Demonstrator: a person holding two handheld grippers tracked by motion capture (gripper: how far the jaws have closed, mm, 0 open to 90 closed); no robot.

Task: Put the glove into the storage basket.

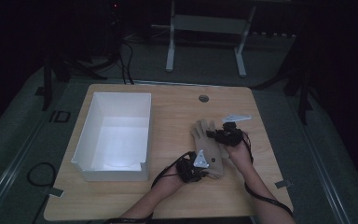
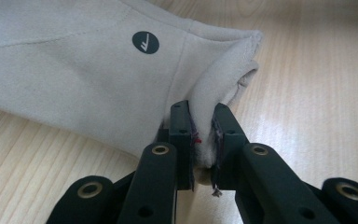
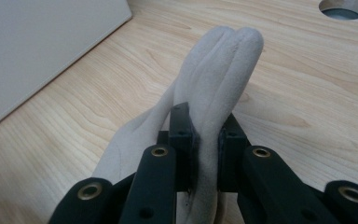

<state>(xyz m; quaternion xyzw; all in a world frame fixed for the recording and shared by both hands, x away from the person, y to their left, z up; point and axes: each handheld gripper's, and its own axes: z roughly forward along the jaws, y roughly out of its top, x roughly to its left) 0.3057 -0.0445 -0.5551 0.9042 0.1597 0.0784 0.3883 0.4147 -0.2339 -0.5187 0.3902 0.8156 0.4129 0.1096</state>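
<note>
Both tongs (image 2: pixel 200 135) (image 3: pixel 207 140) clamped on beige glove (image 1: pixel 208 144), white box (image 1: pixel 93 154) left, table hole (image 1: pixel 203 98) beyond, apparently unobstructed

Each black gripper (image 2: pixel 200 140) has brass-ringed screw holes, a grey 3-cornered plate (image 1: pixel 201 159) and a black cable (image 1: pixel 261 198)

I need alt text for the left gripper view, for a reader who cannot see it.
The left gripper is shut on the cuff edge of a beige glove, pinching a fold of fabric between its black jaws. The glove lies on a light wooden table and bears a small round dark logo.
</note>
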